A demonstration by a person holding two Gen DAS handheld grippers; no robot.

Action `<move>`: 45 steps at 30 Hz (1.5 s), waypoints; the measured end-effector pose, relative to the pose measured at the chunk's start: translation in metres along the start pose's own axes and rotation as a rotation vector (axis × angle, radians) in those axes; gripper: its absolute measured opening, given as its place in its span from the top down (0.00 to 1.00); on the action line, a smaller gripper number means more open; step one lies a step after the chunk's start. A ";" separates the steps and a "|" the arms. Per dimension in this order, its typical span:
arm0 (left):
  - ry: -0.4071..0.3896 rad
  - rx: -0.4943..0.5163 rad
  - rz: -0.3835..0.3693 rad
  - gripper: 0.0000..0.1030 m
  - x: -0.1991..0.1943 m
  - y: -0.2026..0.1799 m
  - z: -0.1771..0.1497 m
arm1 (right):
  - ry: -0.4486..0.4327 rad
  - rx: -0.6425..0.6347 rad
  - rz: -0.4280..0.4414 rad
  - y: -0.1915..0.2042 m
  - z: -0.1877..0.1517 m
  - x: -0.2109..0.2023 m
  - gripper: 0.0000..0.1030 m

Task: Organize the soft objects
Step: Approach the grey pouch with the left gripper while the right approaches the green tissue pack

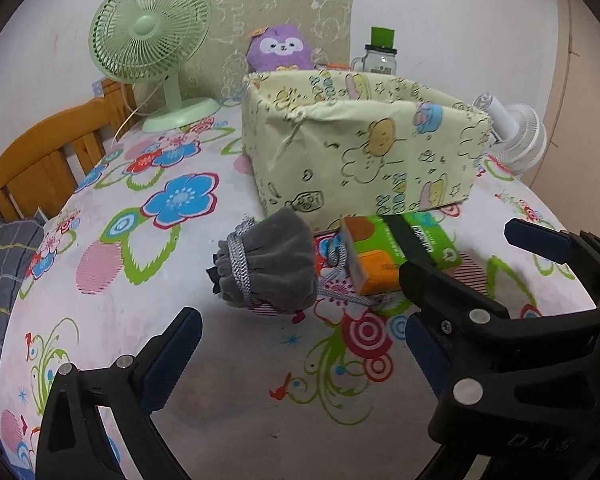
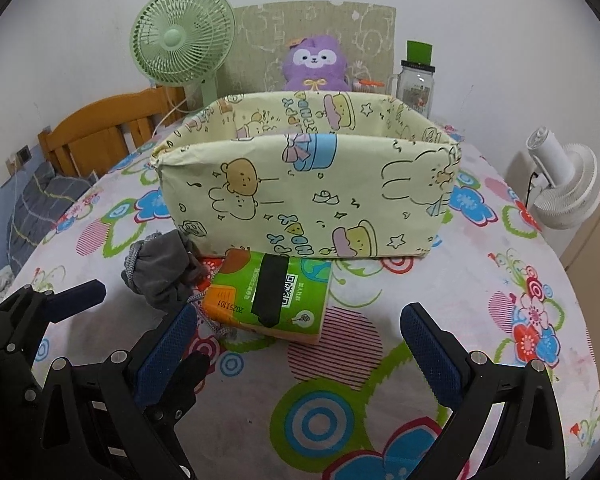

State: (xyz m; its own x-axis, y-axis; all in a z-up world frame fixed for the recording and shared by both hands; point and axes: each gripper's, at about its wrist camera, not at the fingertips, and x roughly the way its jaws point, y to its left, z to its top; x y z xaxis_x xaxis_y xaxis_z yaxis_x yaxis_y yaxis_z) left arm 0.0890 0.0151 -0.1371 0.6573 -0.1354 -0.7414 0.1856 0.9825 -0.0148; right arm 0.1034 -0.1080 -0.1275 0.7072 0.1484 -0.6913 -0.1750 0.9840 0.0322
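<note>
left wrist: left tool (image 1: pixel 304 344) gapes wide, empty, just short of grey pouch (image 1: pixel 272 266) on counter (image 1: pixel 148 312) beside tissue pack (image 1: pixel 384 258) | right wrist: right tool (image 2: pixel 300 340) spread, empty, near tissue pack (image 2: pixel 272 294) before box (image 2: pixel 312 196)

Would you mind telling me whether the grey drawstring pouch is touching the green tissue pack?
Cannot tell. In the right wrist view the grey drawstring pouch overlaps the edge of the green tissue pack, and its cord runs up against the pack, but neither view shows contact or a gap plainly.
</note>
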 end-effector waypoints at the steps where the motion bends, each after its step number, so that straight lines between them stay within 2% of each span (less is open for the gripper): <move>1: 0.004 -0.002 0.000 0.01 0.001 0.001 0.000 | 0.004 0.000 0.000 0.000 0.000 0.002 0.00; 9: 0.076 -0.023 0.026 0.03 0.017 0.010 0.003 | 0.042 0.030 0.020 0.005 0.003 0.019 0.00; 25: 0.097 -0.033 0.027 0.02 0.026 0.018 0.005 | 0.087 0.016 0.005 0.019 0.010 0.041 0.01; 31: 0.098 -0.031 0.028 0.02 0.026 0.018 0.006 | 0.101 0.019 0.015 0.018 0.011 0.045 0.09; 38: 0.097 -0.033 0.038 0.02 0.026 0.017 0.006 | 0.104 0.046 0.033 0.012 0.007 0.044 0.23; 45: 0.088 -0.016 0.072 0.02 0.021 0.008 0.005 | 0.097 0.061 0.042 0.004 0.002 0.035 0.24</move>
State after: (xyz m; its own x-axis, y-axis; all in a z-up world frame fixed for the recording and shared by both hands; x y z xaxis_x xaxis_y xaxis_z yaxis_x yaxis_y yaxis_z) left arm 0.1082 0.0194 -0.1494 0.6016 -0.0534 -0.7970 0.1285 0.9912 0.0306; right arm 0.1289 -0.0985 -0.1497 0.6295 0.1827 -0.7552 -0.1595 0.9817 0.1045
